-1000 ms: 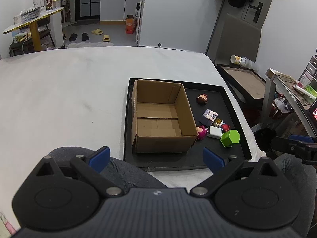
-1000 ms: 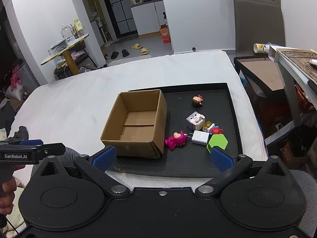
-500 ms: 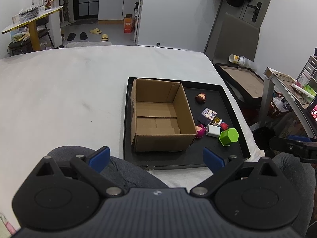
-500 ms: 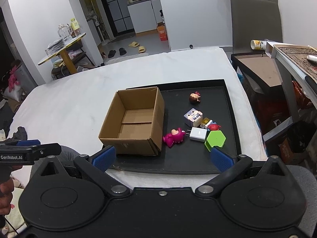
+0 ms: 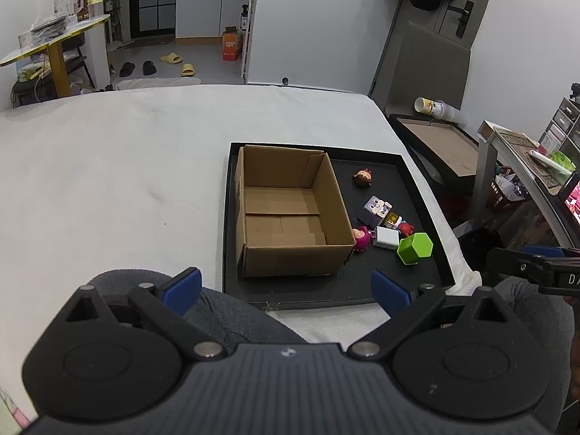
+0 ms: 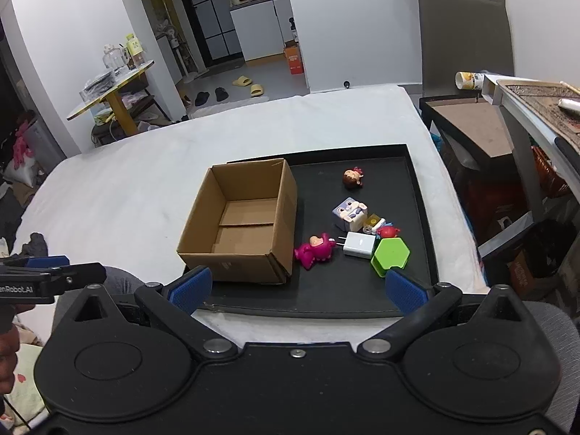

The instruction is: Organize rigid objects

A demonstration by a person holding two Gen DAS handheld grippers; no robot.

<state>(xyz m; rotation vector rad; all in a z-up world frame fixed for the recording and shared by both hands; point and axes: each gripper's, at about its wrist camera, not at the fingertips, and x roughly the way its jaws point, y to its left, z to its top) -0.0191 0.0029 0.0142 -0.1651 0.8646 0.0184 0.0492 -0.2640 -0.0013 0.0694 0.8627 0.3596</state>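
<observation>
An open, empty cardboard box [image 5: 286, 214] [image 6: 243, 221] stands in the left half of a black tray [image 5: 427, 214] [image 6: 417, 188]. To its right lie small rigid items: a green hexagonal block [image 5: 415, 247] [image 6: 390, 255], a white charger [image 5: 386, 237] [image 6: 359, 244], a pink figure [image 6: 314, 251], a purple cube toy [image 6: 349, 212], a small red toy [image 6: 388, 232] and a brown-haired doll head [image 5: 363, 178] [image 6: 352, 177]. My left gripper [image 5: 286, 288] and right gripper [image 6: 297, 288] both hang open near the tray's front edge, holding nothing.
The tray lies on a white bed [image 5: 108, 166]. A person's grey-clad knees [image 5: 217, 308] sit just under the grippers. To the right stand a dark side table [image 6: 471, 123] with a tipped cup [image 6: 467, 79] and a cluttered shelf [image 5: 525, 152].
Both grippers have drifted slightly, so the tray sits a little nearer in the right wrist view. Nothing on the tray has moved, and both grippers stay open.
</observation>
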